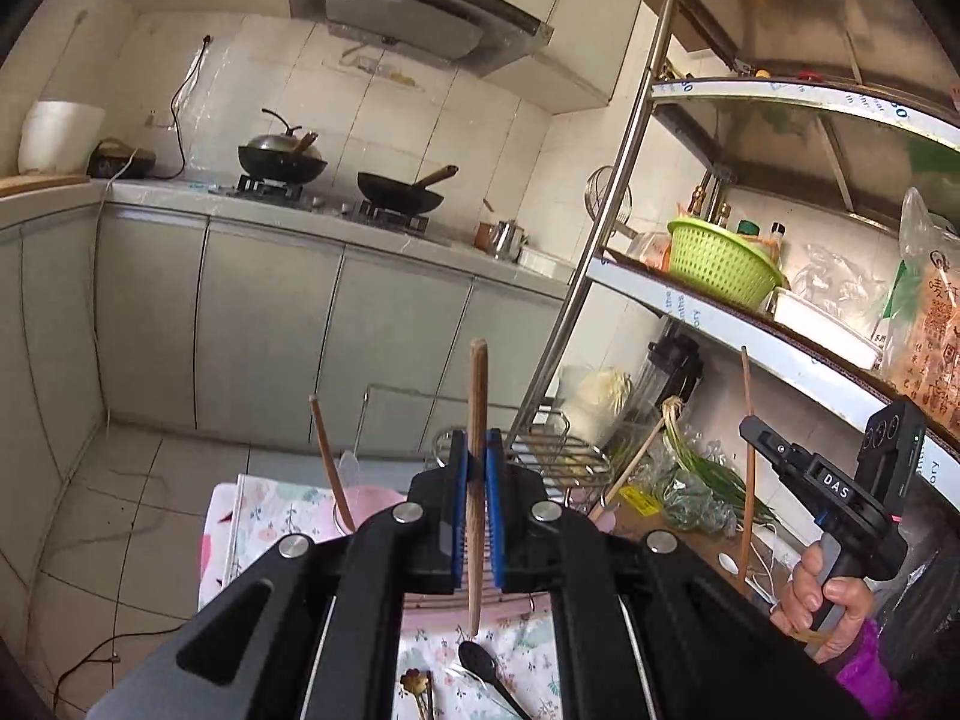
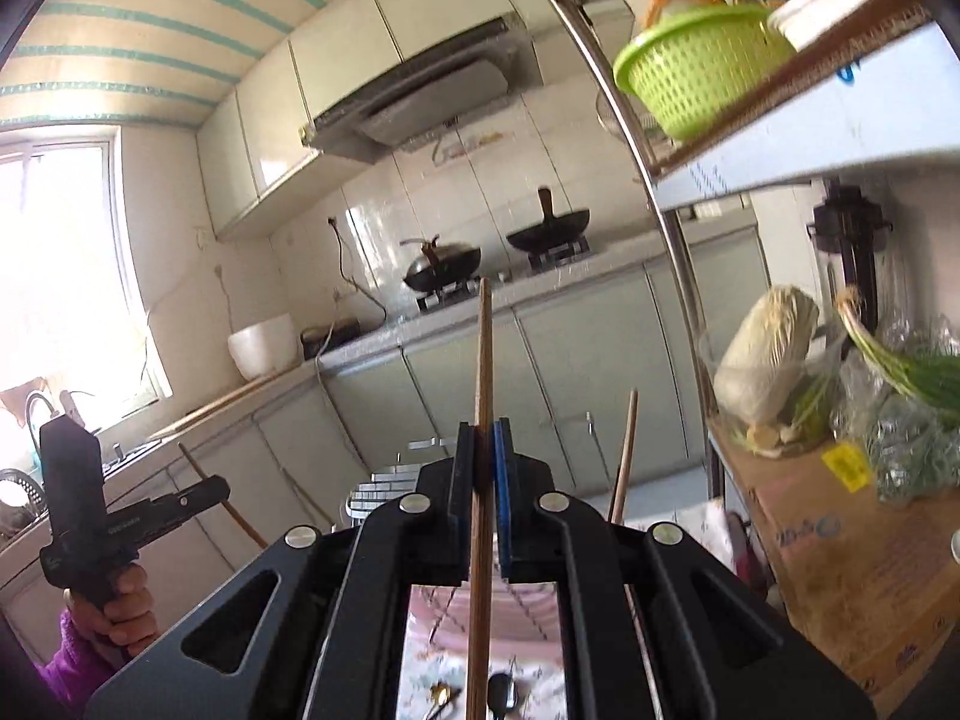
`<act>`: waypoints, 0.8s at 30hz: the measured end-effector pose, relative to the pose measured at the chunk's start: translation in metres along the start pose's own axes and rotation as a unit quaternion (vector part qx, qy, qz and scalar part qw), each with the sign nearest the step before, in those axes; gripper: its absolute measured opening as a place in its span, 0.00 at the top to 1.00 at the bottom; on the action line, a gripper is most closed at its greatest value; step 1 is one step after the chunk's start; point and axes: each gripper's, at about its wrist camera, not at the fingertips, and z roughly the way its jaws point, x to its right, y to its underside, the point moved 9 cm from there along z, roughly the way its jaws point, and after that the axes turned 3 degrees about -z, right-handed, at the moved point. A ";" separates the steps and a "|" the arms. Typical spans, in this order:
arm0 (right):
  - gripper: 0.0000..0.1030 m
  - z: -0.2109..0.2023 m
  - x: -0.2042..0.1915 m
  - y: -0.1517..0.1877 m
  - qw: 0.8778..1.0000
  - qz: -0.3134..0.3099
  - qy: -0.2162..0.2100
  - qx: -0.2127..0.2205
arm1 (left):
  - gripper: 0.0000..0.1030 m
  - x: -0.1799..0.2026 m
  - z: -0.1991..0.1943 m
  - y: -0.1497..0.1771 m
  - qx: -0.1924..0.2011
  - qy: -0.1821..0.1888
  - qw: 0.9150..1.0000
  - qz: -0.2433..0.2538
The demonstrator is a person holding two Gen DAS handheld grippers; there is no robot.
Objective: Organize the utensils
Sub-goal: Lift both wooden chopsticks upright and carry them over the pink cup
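- We read "DAS" on the right gripper (image 1: 759, 429), lower right of the left wrist view; the shelf-edge print is too blurred to read
- Left gripper (image 1: 477, 468) pinches a wooden chopstick (image 1: 478, 420), upright at lower centre
- Right gripper pinches a second chopstick (image 2: 483, 396), upright
- Only the right wrist view shows the window (image 2: 60, 264); only the left shows the floor tiles (image 1: 120, 516)

A thick brown wooden chopstick (image 1: 477, 480) stands upright, raised above the floral surface (image 1: 528, 654). A thinner brown one (image 2: 482, 480) stands upright too. A black spoon (image 1: 480, 660) lies below.
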 end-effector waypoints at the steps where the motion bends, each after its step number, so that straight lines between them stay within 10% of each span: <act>1: 0.94 0.003 0.001 -0.009 1.000 -0.001 -0.001 0.016 | 0.95 0.002 -0.003 -0.008 0.007 0.000 1.000 0.001; 14: 0.94 0.065 0.021 -0.041 0.988 -0.052 0.063 0.128 | 0.95 -0.019 -0.001 -0.086 0.082 -0.054 0.995 0.010; 24: 0.94 0.095 0.037 -0.026 0.984 -0.069 0.088 0.138 | 0.95 -0.040 0.056 -0.049 0.025 -0.077 0.997 0.018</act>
